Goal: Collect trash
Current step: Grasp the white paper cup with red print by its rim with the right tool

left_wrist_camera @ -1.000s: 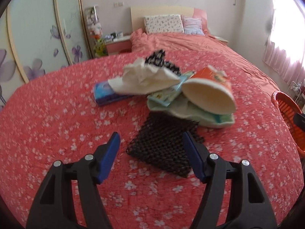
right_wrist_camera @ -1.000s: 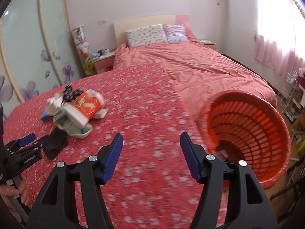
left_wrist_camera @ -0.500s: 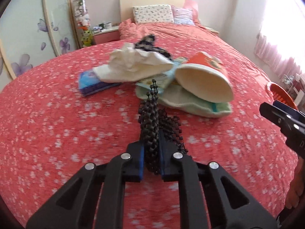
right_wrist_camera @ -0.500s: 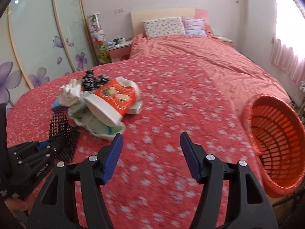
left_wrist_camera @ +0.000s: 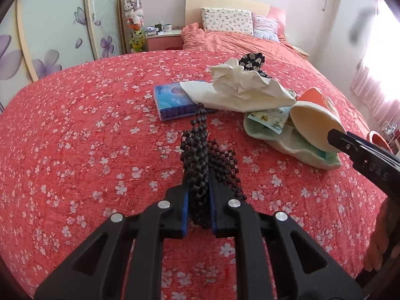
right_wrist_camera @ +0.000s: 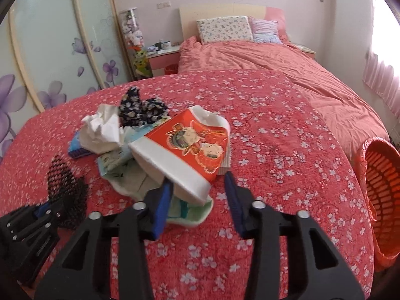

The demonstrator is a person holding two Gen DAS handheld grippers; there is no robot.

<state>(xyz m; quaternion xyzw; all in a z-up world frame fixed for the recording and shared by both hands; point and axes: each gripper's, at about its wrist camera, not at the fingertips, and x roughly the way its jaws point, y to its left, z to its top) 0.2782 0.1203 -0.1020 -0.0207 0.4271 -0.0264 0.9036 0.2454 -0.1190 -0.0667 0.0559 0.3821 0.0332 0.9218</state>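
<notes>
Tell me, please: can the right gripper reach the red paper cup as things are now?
Probably yes. The right gripper is open just in front of the red paper cup, with nothing between them.

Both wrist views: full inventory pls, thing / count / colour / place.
black mesh net: 1, black, pinched in left gripper, over the bedspread
paper cup: 1, red and white, on its side atop the pile
crumpled tissue: 1, white, far side of pile
tissue pack: 1, blue, left of pile, partly under tissue
green-white wrapper: 1, pale green, under the cup
dark floral cloth: 1, black and white, behind pile
laundry basket: 1, orange, off the bed's right edge
bedspread: 1, red with white flowers
pillows: 2, patterned, at headboard
left gripper: 1, black with blue pads, shut on net
right gripper: 1, black with blue pads, open by the cup
</notes>
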